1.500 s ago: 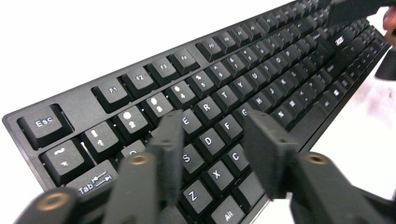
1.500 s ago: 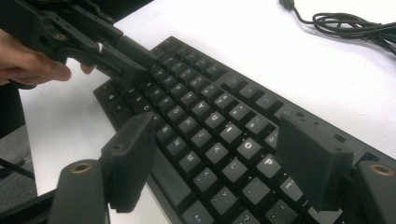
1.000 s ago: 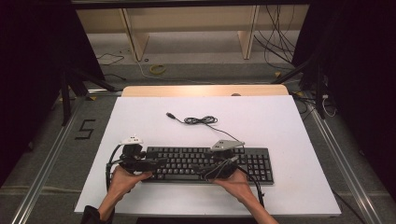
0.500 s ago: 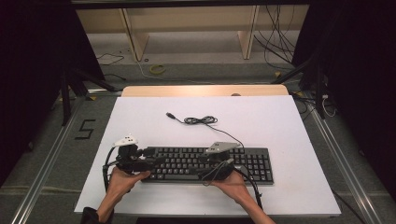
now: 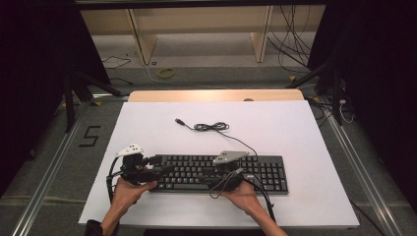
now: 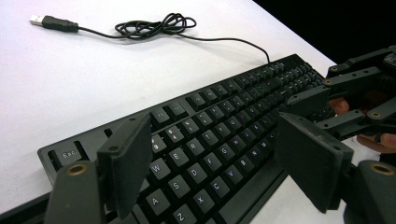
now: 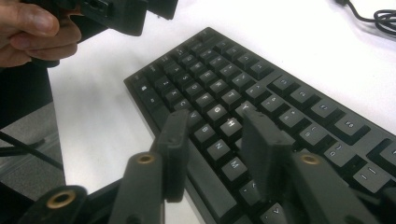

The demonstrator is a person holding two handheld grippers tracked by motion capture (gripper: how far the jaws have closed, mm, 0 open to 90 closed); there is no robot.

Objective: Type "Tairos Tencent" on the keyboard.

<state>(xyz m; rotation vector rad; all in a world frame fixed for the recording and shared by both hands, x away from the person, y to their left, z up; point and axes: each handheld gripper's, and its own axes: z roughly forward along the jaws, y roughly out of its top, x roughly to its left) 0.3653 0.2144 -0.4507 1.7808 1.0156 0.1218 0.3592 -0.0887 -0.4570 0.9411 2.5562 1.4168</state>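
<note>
— Black keyboard (image 5: 216, 172) is lying flat; the left gripper (image 6: 210, 154) is hanging wide open over its left-end keys, gripping nothing.

— And the right gripper (image 7: 212, 140)?

— Its jaws have just been closing, now standing half-open above the middle keys, nothing between them. No lifting looks begun; the cable (image 5: 211, 127) is lying beyond, untouched.

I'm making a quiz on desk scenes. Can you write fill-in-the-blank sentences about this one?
1. The black keyboard lies on a ____ table.
2. The keyboard's cable ends in a ____ plug.
3. The left tool hovers over the keyboard with its jaws ____.
4. The right tool has just been closing, with ____ between its jaws.

Missing words: white; USB; open; nothing
</note>
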